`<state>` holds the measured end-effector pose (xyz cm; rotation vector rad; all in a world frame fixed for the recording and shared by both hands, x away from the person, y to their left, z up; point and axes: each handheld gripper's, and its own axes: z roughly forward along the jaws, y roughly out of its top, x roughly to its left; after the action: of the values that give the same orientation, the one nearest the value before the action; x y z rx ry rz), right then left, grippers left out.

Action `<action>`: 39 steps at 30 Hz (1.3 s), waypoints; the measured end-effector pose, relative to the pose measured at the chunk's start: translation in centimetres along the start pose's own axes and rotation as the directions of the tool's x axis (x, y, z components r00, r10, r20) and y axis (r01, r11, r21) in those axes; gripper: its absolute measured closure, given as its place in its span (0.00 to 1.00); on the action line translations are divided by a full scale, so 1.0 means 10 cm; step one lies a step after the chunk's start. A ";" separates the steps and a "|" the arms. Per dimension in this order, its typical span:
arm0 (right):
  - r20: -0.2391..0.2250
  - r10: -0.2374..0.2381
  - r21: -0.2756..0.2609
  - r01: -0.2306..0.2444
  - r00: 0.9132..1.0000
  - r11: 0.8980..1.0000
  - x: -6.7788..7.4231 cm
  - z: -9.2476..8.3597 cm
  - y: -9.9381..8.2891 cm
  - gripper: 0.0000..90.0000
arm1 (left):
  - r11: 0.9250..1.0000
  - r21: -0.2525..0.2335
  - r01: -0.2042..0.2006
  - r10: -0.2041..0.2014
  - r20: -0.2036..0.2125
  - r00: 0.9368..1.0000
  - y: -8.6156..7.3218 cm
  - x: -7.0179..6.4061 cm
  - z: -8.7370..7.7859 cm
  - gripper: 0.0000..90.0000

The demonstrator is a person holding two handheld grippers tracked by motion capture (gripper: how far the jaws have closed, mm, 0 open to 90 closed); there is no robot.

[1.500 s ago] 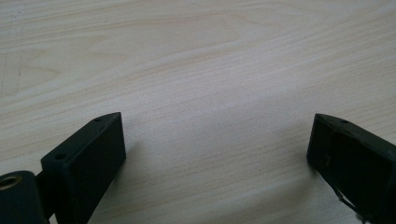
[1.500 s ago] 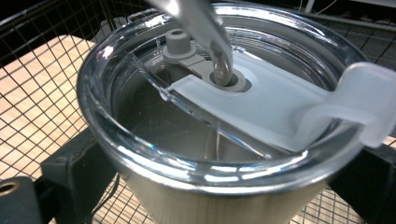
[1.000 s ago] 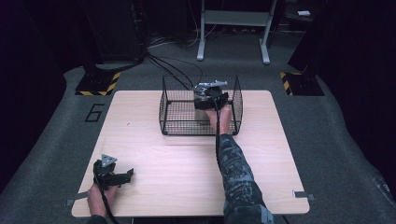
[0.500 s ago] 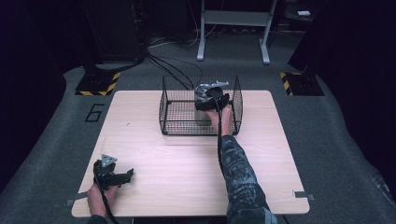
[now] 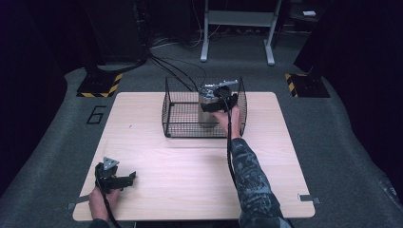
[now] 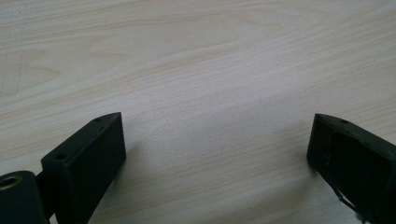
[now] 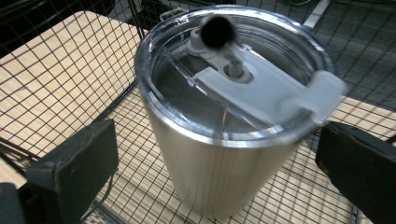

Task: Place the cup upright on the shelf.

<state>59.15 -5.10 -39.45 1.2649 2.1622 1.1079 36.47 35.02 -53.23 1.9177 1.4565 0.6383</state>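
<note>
Nothing moved. Right gripper (image 7: 215,172) jaws apart, straddling tumbler (image 7: 224,140) in wire basket (image 5: 176,114) at 12 o'clock. Left gripper (image 6: 215,154) jaws apart at table (image 5: 190,171) edge, 7 o'clock.

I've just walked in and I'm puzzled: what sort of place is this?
Probably a lab or studio for recording handling tasks: a lone wooden table on grey carpet, hazard-striped stand bases, trailing cables, and a floor marking "6".

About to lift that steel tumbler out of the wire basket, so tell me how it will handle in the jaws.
The tumbler looks like smooth brushed steel, so it is probably rigid but slippery against the pads. Its body narrows toward the base, so a low grip may slide. The clear lid seems merely pressed on; lifting by it could pop it off.
</note>
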 end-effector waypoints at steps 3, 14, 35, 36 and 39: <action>0.004 0.005 0.004 -0.005 1.000 1.000 0.01 -0.05 0.01 0.00 | 1.000 0.001 0.000 0.000 0.000 1.000 0.00 0.00 0.00 0.05; -0.032 -0.066 0.011 0.067 0.997 0.998 0.02 -0.57 -0.03 0.00 | 1.000 0.003 0.000 0.000 0.002 1.000 0.00 0.00 0.00 0.05; -0.012 -0.175 -0.026 0.175 0.984 0.984 0.13 -1.75 -0.51 0.00 | 1.000 0.006 0.002 -0.002 0.004 1.000 0.00 0.00 0.00 0.05; -0.007 -0.183 -0.031 0.183 0.983 0.983 0.11 -1.79 -0.56 0.00 | 1.000 0.001 -0.001 0.001 0.001 1.000 0.00 0.00 0.00 0.05; 0.016 -0.157 -0.023 0.157 0.988 0.987 0.08 -1.90 -0.74 0.00 | 1.000 0.001 0.001 -0.001 0.001 1.000 0.00 0.00 0.00 0.05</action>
<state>42.08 -14.69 -33.78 1.0681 2.1890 1.0548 36.47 35.01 -53.23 1.9177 1.4570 0.6368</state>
